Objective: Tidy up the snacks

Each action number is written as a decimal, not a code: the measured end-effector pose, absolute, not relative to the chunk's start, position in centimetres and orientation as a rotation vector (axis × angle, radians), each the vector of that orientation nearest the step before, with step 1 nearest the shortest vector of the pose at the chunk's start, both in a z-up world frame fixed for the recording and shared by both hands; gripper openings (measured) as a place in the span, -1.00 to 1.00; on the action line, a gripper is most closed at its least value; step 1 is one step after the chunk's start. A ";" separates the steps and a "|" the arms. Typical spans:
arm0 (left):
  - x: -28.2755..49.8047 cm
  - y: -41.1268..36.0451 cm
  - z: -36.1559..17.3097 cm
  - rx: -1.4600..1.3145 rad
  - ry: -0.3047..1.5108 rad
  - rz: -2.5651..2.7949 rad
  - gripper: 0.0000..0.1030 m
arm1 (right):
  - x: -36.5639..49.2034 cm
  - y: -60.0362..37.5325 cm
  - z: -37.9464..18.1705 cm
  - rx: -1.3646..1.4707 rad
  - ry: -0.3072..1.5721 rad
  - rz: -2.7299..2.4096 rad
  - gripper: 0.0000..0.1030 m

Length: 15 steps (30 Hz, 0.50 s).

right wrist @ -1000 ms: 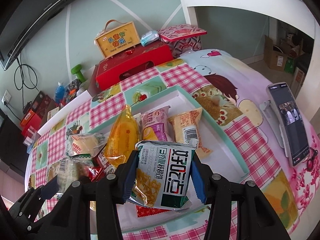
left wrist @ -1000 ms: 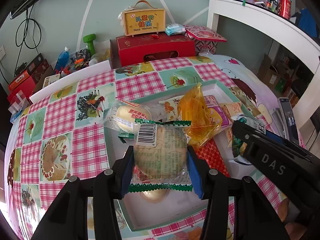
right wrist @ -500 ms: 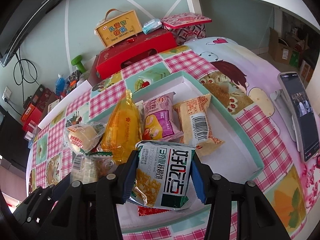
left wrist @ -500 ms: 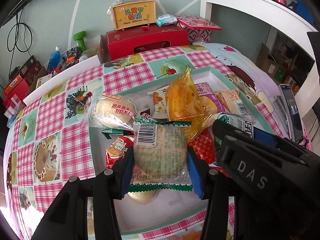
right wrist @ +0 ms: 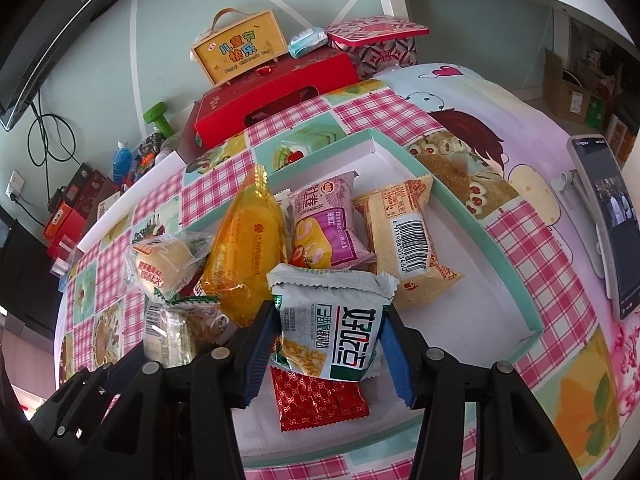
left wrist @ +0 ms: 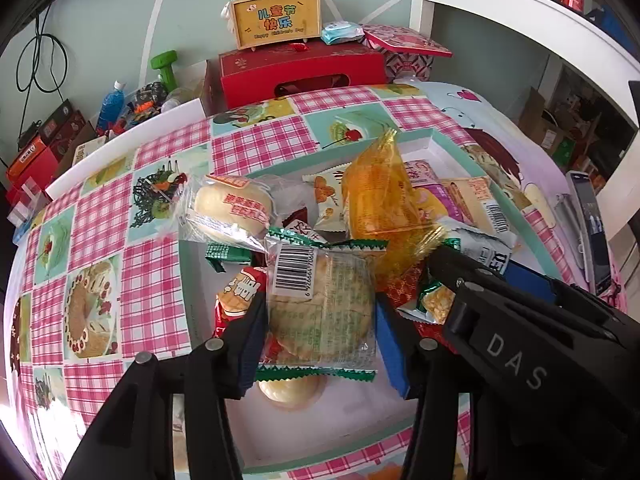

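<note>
While both packets hang over the teal tray (left wrist: 188, 320) on the bench (left wrist: 100, 240), handling looks easy: light, soft film, slippery, contents crushable. Judgement: take each across the flat middle, not the crimped ends.

Left tongs (left wrist: 320, 320): jaws have just been opening. The clear biscuit packet (left wrist: 320, 312), barcode up, sits between the blue pads; a sliver of gap seems to show on each side, so I read it as just let go, resting on the snacks below rather than pinched. A red packet (left wrist: 240, 292) and a pale bun (left wrist: 288, 394) lie under it.

Right tongs (right wrist: 328, 340): jaws also just been opening, moderately wide. The white-and-green cracker packet (right wrist: 332, 328) stands between the pads, edges clear of them or barely brushing, its lower end on the red foil packet (right wrist: 316, 400) in the tray. The orange bag (right wrist: 248, 248), purple packet (right wrist: 324, 220) and tan packet (right wrist: 404, 240) lie beyond it.
</note>
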<state>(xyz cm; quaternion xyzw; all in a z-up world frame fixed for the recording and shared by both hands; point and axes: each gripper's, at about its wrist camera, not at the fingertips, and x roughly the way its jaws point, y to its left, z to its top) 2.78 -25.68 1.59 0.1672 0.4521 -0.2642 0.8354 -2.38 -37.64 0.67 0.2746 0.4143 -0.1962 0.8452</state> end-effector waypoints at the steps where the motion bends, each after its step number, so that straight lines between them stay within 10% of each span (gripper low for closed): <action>1: 2.8 -25.7 1.6 0.355 0.959 -0.559 0.21 | -2.4 -37.7 0.7 0.581 0.873 -0.417 0.12; 15: 3.0 -24.2 3.7 0.311 0.939 -0.554 0.32 | -3.3 -38.4 1.6 0.593 0.814 -0.435 0.36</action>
